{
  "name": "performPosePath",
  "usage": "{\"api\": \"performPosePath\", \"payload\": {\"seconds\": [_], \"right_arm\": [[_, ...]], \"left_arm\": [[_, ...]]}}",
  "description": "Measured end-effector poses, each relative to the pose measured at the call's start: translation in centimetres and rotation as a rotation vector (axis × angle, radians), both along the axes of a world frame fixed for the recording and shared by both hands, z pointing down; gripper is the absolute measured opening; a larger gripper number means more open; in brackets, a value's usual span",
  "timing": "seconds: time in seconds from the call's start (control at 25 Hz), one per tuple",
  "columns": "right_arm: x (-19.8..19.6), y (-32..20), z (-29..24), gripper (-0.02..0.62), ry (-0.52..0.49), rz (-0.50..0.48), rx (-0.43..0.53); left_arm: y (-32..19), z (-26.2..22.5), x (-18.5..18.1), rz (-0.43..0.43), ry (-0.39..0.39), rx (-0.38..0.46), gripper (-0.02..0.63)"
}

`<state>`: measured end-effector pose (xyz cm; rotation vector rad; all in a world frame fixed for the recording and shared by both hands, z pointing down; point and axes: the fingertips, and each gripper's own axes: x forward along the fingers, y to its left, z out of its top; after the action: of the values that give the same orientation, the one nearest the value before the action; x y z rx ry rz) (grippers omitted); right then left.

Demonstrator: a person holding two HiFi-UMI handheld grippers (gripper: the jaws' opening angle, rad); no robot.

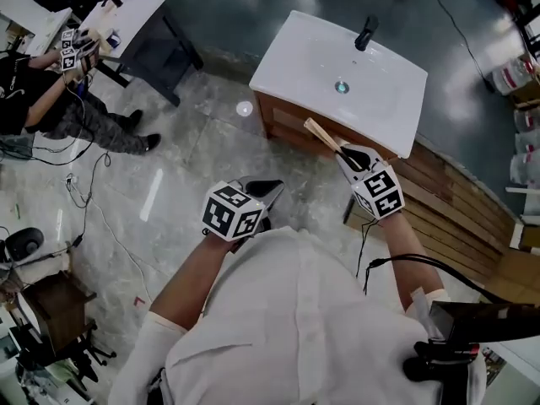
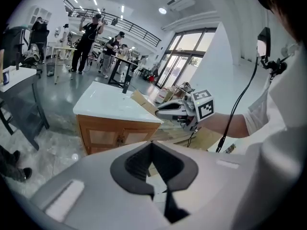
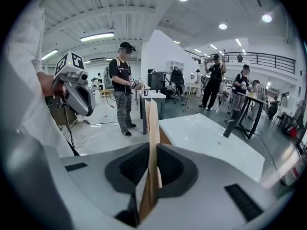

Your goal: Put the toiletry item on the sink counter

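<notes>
A white sink counter (image 1: 287, 66) with a black faucet (image 1: 365, 32) sits on a wooden cabinet ahead of me. My right gripper (image 1: 350, 154) is shut on a thin, flat tan toiletry pack (image 1: 321, 135), which points toward the counter's near edge and hangs just short of it. In the right gripper view the pack (image 3: 153, 128) stands edge-on between the dark pads (image 3: 180, 169), with the counter (image 3: 211, 138) beyond to the right. My left gripper (image 1: 268, 191) hangs lower left over the floor, jaws together with nothing in them. The left gripper view shows the right gripper (image 2: 165, 110) and pack (image 2: 143, 102) at the counter (image 2: 105, 104).
A grey table (image 1: 143, 15) stands at the upper left, with a seated person (image 1: 51, 99) holding other grippers beside it. Wooden planks (image 1: 456, 209) lie to the right of the cabinet. Cables (image 1: 93, 192) trail over the shiny floor. Several people stand farther back (image 3: 124, 85).
</notes>
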<state>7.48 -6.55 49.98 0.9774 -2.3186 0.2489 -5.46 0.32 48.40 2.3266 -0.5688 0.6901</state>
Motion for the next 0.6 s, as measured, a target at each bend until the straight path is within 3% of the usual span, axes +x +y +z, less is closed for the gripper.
{"api": "performPosePath", "payload": {"seconds": [0.32,0.6], "right_arm": [[-4.0,-11.1,0.7,0.04,0.113,-0.041,0.072],[-4.2,-21.6,2.6,0.04,0.213,-0.1,0.127]], "left_arm": [[-8.6,-0.5,-5.5,0.073,-0.012,0.014,0.006],[-14.8,0.5,-7.3,0.029,-0.018,-0.022,0.006]]}}
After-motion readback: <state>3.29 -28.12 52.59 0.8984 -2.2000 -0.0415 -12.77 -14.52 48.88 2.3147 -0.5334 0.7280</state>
